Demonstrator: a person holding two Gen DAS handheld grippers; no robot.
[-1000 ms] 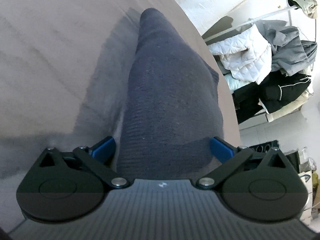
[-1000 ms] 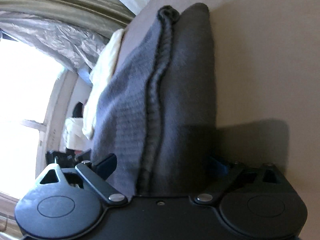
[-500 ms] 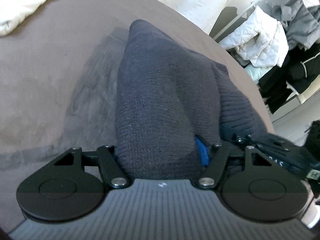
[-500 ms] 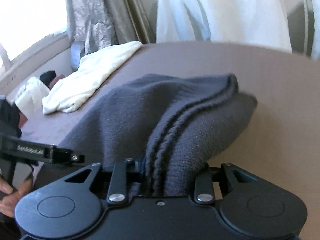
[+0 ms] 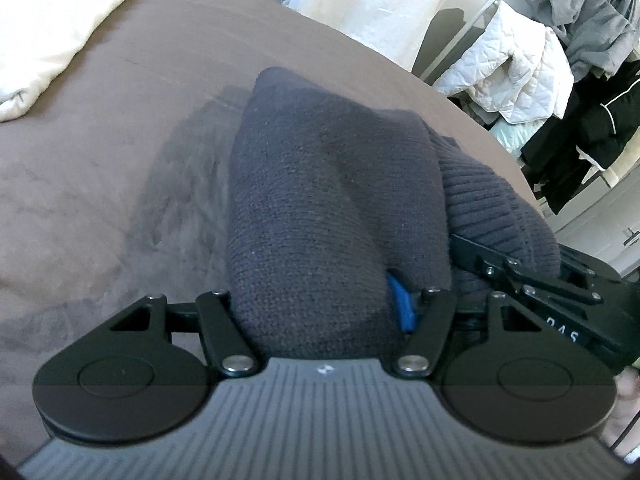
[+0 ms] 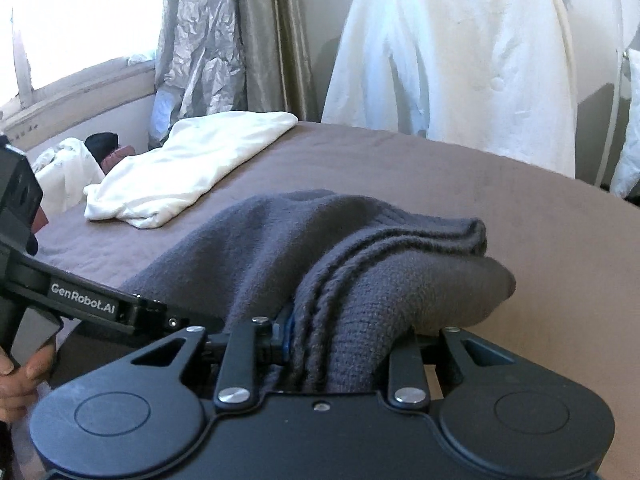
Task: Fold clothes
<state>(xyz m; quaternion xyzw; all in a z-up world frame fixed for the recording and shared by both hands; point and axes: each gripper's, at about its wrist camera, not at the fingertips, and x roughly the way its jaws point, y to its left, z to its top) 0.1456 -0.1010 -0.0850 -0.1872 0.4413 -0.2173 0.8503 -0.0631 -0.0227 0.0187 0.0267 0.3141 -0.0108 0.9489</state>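
Sweater (image 5: pixel 320 208), dark grey knit, bunched over the brown bedspread (image 5: pixel 100 152). Left gripper (image 5: pixel 320 312) and right gripper (image 6: pixel 340 344), side by side, each clamp a thick fold; fingertips mostly buried, apparently closed. White garment (image 6: pixel 188 168) lies well apart.

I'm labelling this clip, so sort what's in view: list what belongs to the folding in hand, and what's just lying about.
In the job:
- dark grey knit sweater, bunched on the brown bedspread
- left gripper, shut on it
- right gripper, shut on it

Lying about:
- cream garment on the bed
- hanging white coat
- clothes rack with jackets
- curtain
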